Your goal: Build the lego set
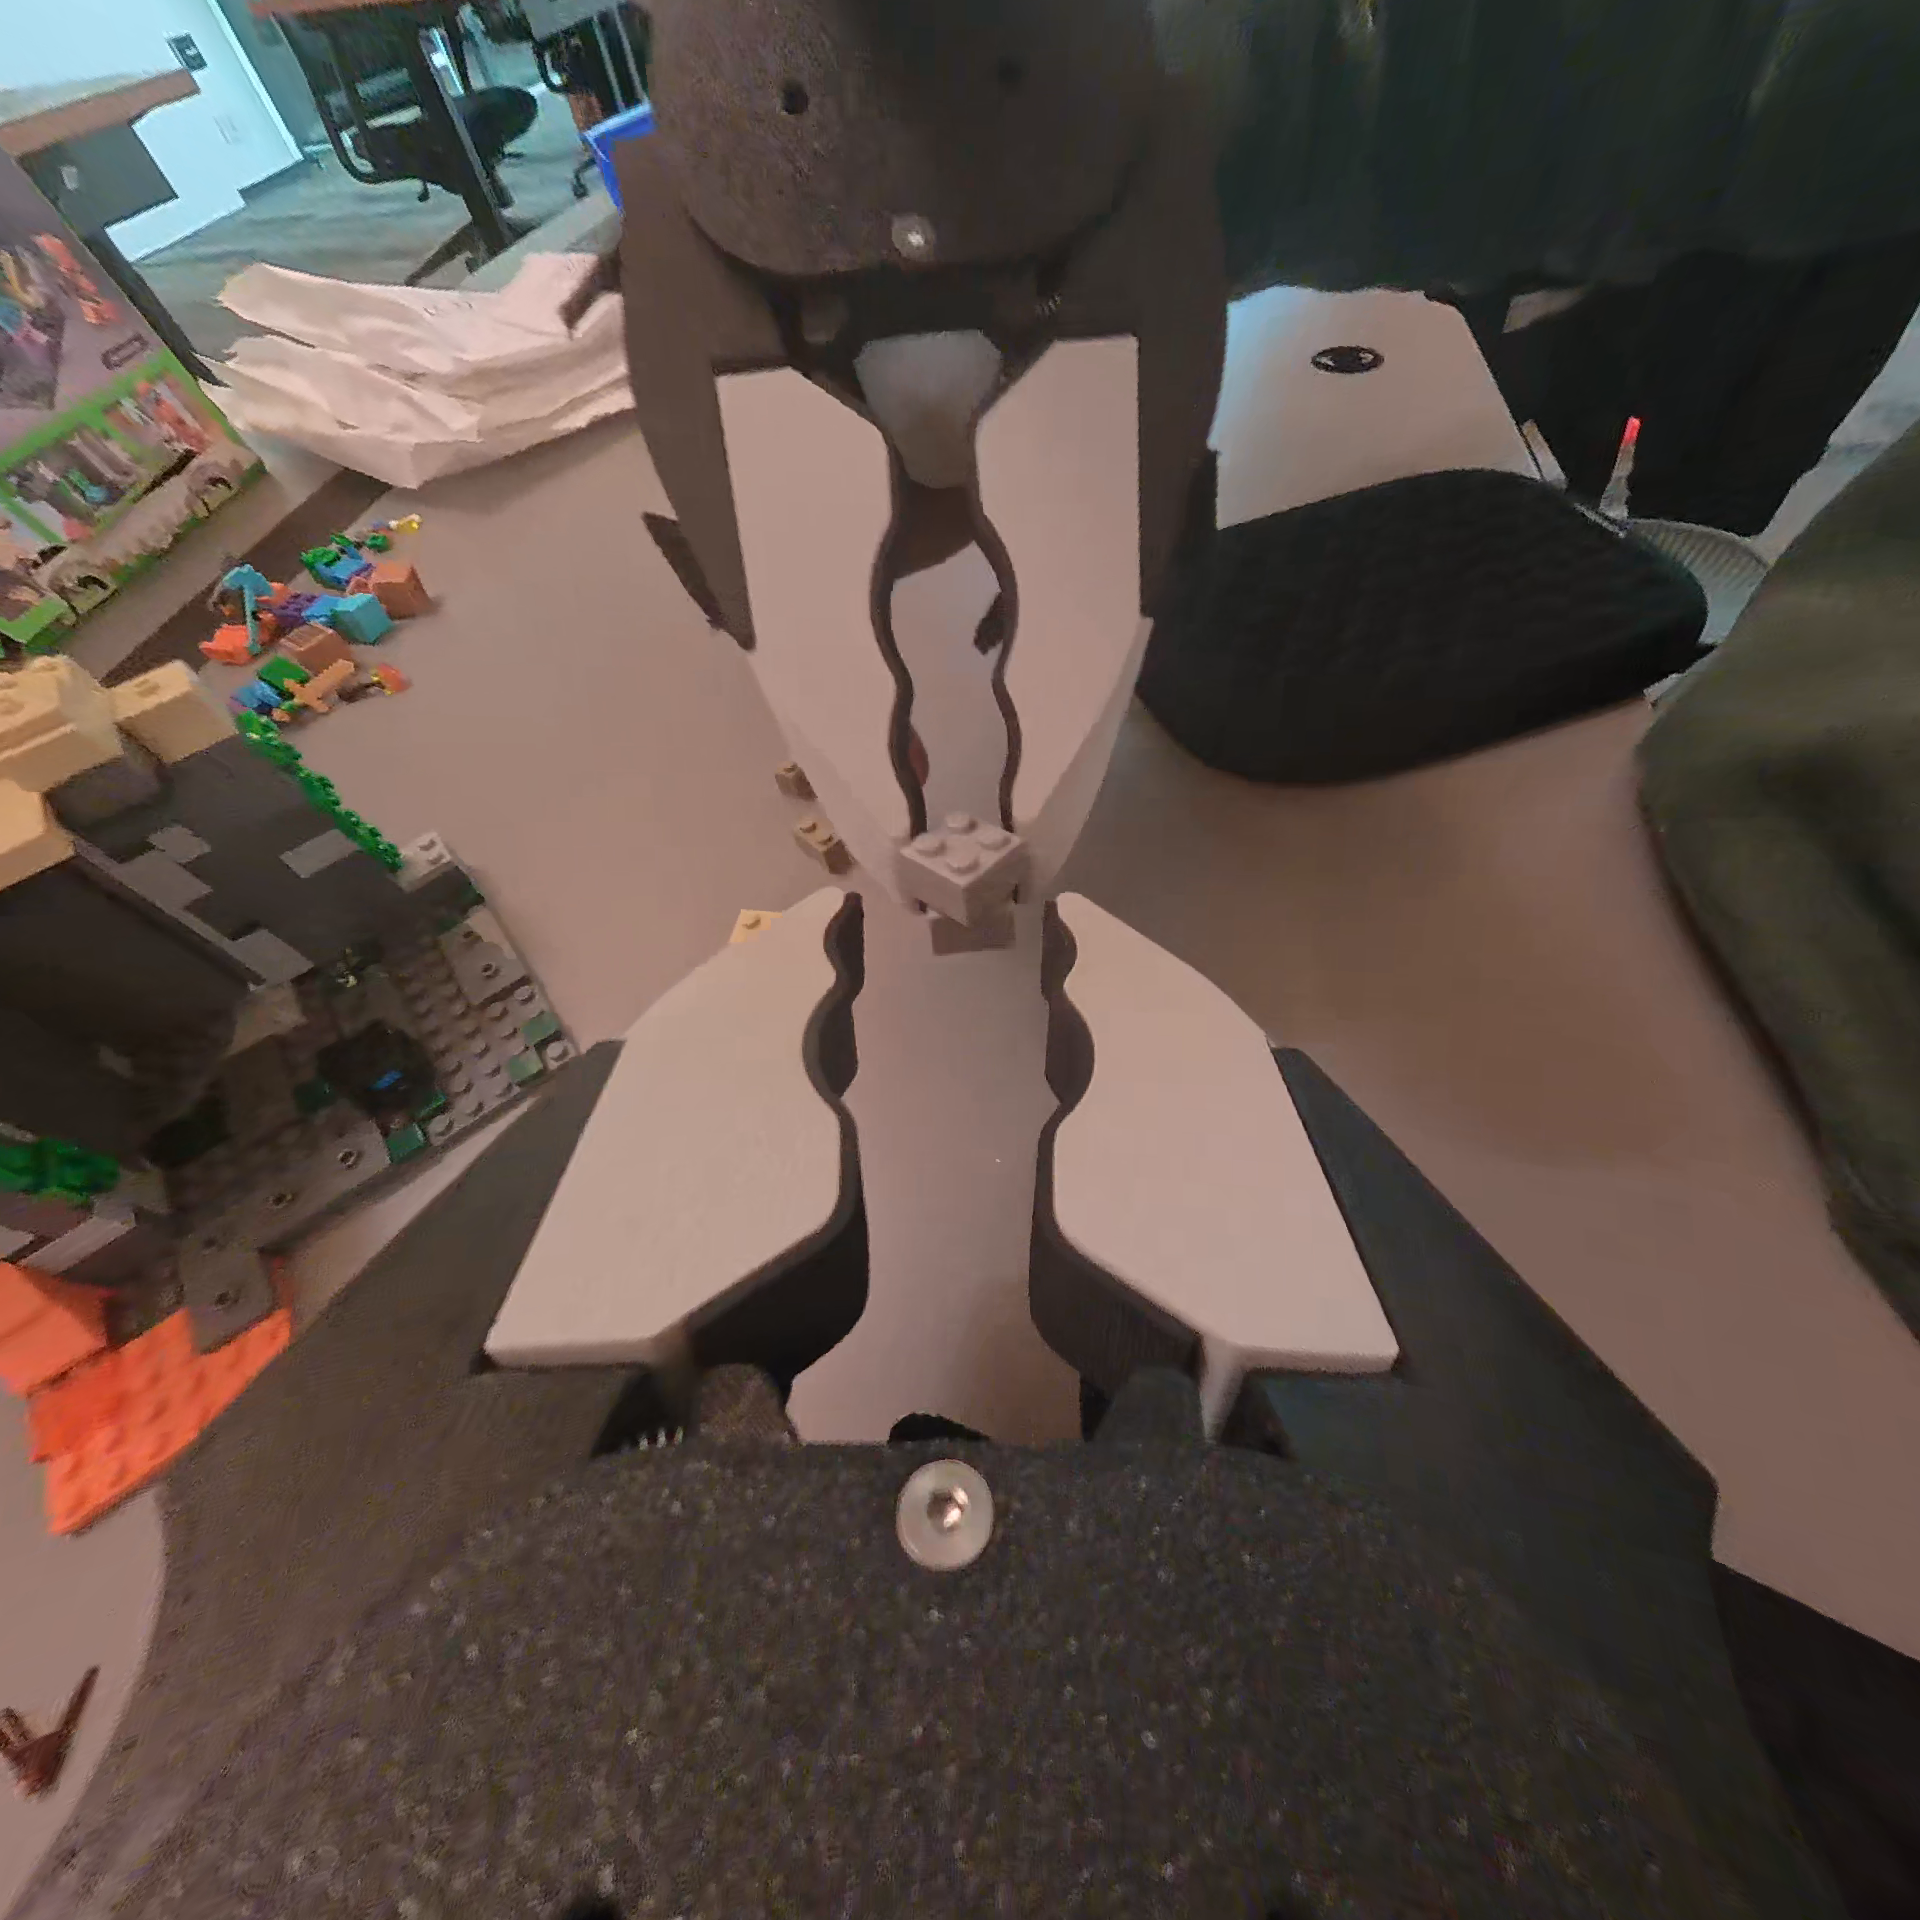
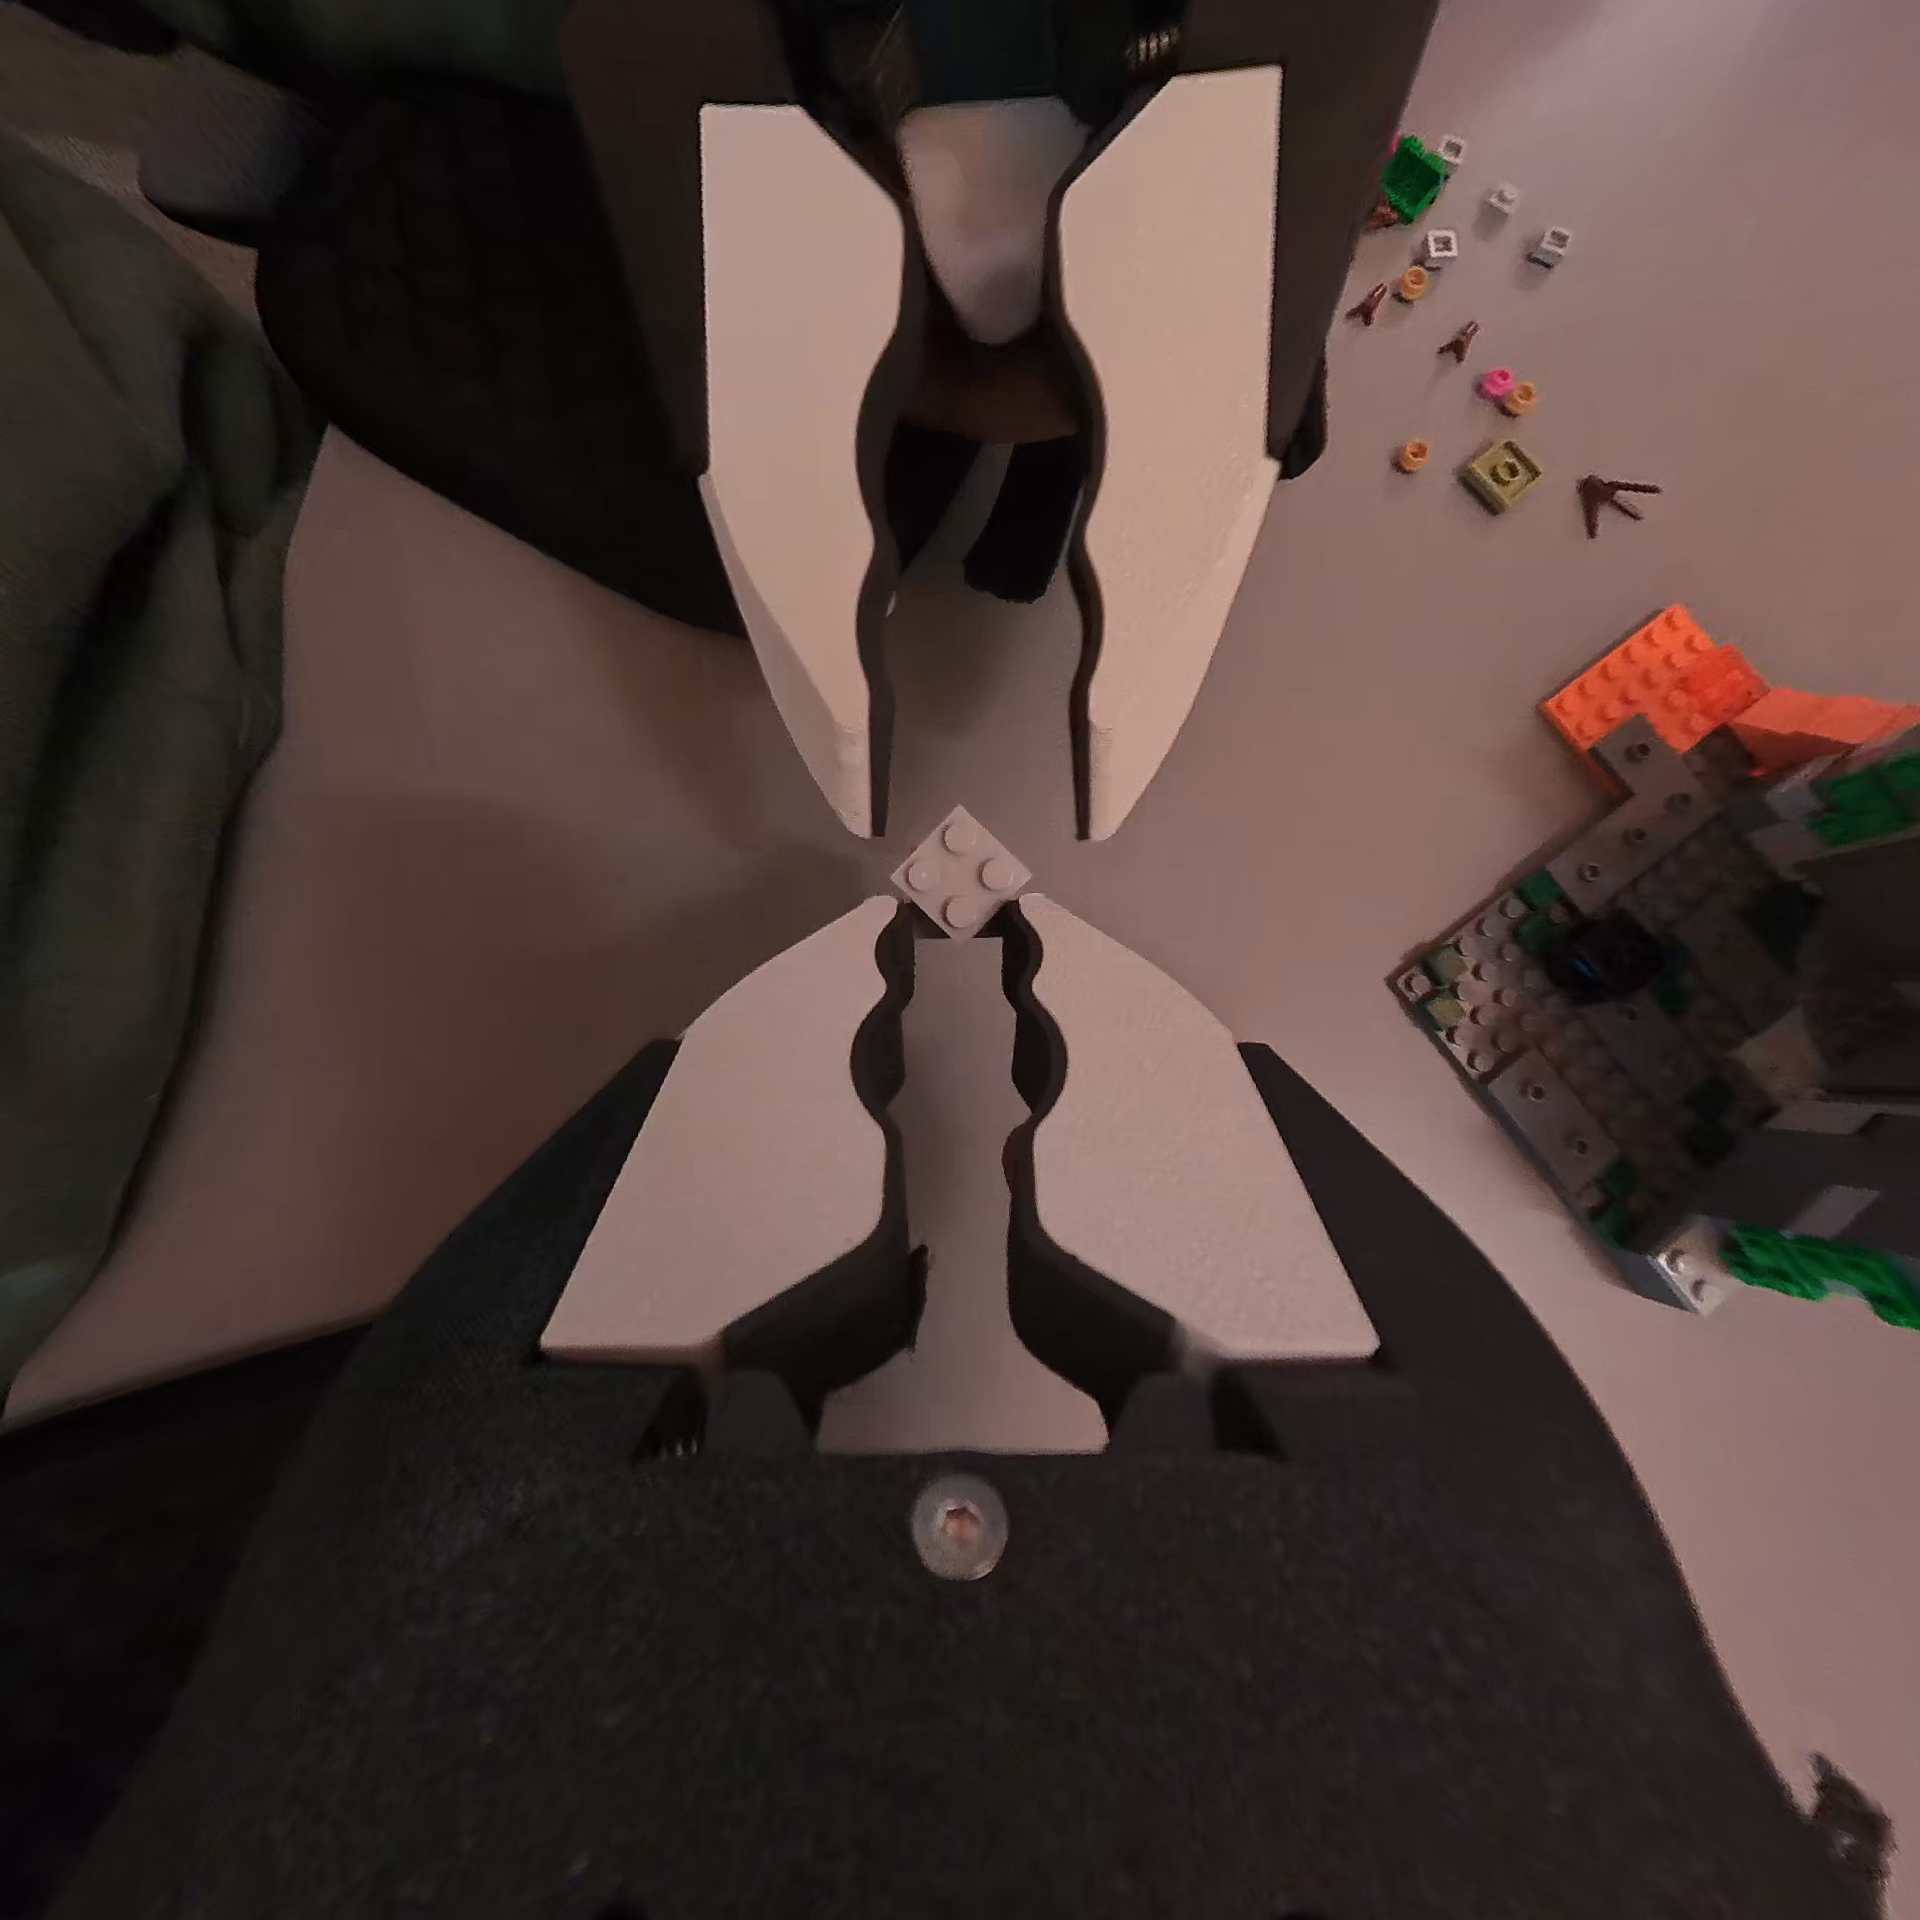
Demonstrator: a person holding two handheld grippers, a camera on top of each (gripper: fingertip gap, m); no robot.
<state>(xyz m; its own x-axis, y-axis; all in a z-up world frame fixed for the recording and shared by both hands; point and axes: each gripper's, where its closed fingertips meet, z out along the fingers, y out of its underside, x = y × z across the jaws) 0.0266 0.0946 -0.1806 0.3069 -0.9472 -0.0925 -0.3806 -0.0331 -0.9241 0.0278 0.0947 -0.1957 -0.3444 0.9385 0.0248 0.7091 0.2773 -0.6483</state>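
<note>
My right gripper [image 2: 958, 909] is shut on a light grey 2x2 brick [image 2: 961, 873], pinching it at its fingertips above the white table; a darker grey piece hangs under the brick. In the left wrist view the right gripper [image 1: 964, 878] comes in from the top, holding the same brick [image 1: 961, 857]. My left gripper [image 1: 951, 914] is open and empty, its tips just short of the brick on either side. It also shows in the right wrist view [image 2: 979, 831], facing the right gripper tip to tip.
The partly built grey, green and orange lego model [image 1: 312, 987] stands at the left, and at the right in the right wrist view [image 2: 1662, 987]. Loose coloured pieces [image 1: 312, 623], the set box [image 1: 94, 447], white bags [image 1: 436, 364] and small pieces [image 2: 1496, 395] lie around. A black chair [image 1: 1403, 623] is behind. Only a small space, under 4 cm, lies between the two pairs of fingers.
</note>
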